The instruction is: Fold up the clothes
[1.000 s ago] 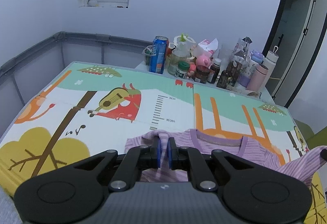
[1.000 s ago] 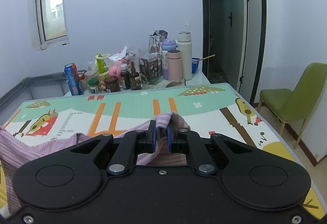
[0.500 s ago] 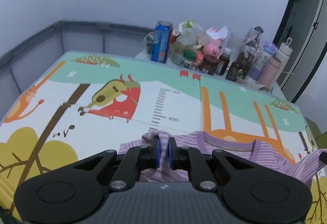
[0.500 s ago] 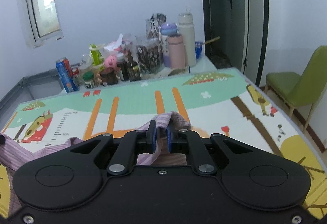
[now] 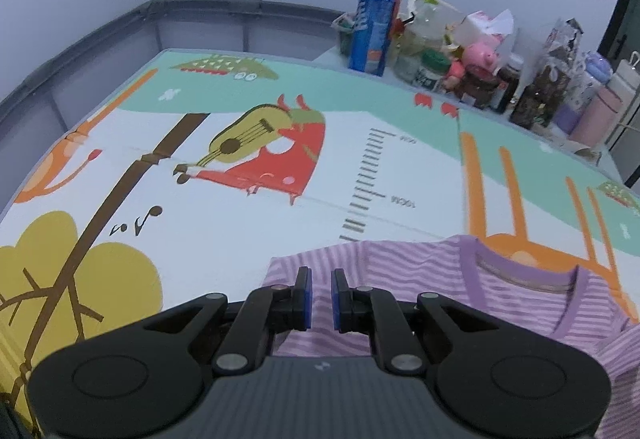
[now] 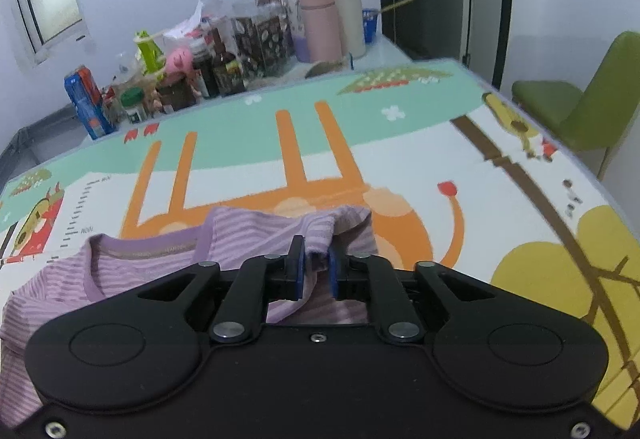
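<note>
A purple striped shirt (image 5: 440, 279) lies on the cartoon play mat (image 5: 240, 231), collar facing away from me. My left gripper (image 5: 320, 295) hovers just over the shirt's left shoulder corner. Its blue pads stand slightly apart and the fabric lies flat below them, not pinched. In the right wrist view the shirt (image 6: 248, 235) shows its other shoulder. A bunched fold of it sits between the pads of my right gripper (image 6: 316, 271). Those jaws are opening, and the fold hangs loose with a dark gap beside the right pad.
Bottles, jars and flasks (image 5: 460, 59) crowd the table's far edge, with a blue can (image 5: 374, 29) at their left end. A grey rail (image 5: 120, 23) runs along the far left side. A green chair (image 6: 580, 107) stands past the right edge.
Both grippers have sunk toward the mat with the shirt, which now lies spread out. The left pads have parted from the pinched fabric. The right pads have widened around their fold.
</note>
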Available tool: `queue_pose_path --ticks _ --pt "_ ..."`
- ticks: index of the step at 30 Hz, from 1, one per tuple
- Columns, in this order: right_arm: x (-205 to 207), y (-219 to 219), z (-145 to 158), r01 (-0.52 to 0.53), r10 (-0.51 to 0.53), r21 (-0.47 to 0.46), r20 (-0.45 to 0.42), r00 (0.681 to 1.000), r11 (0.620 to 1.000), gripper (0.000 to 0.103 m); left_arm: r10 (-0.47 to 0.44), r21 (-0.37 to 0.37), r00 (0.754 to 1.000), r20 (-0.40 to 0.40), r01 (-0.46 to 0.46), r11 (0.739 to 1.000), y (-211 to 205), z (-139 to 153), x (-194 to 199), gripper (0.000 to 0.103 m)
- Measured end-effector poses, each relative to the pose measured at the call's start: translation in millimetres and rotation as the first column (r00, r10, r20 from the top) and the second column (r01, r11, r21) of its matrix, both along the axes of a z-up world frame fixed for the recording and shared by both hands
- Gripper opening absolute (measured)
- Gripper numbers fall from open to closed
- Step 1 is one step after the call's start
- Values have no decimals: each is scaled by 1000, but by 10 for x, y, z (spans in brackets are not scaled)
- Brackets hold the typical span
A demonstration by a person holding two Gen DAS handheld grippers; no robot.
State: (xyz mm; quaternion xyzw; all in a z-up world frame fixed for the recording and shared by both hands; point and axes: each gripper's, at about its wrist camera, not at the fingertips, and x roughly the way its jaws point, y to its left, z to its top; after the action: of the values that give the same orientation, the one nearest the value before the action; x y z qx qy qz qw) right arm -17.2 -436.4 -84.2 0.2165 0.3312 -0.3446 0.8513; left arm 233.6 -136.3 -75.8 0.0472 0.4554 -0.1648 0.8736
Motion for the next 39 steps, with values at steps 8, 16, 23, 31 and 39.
queue_pose_path --ticks 8,16,23,31,39 --pt "-115 -97 -10 66 -66 13 20 998 998 42 21 8 999 24 -21 1000 33 41 -56 49" --pt "-337 5 236 27 -24 -41 74 997 999 42 -9 -45 1000 27 10 999 139 175 -222 50" --pt "-284 458 272 -173 175 -68 35 984 983 14 -181 -34 982 46 182 983 25 159 -642 28" --pt "-193 815 187 -268 268 -24 31 963 963 13 -262 -63 965 7 262 963 -77 8 -933 18" --pt "-74 992 -19 -307 307 40 9 952 951 6 -340 -84 940 -40 336 938 -221 -159 -1137 9"
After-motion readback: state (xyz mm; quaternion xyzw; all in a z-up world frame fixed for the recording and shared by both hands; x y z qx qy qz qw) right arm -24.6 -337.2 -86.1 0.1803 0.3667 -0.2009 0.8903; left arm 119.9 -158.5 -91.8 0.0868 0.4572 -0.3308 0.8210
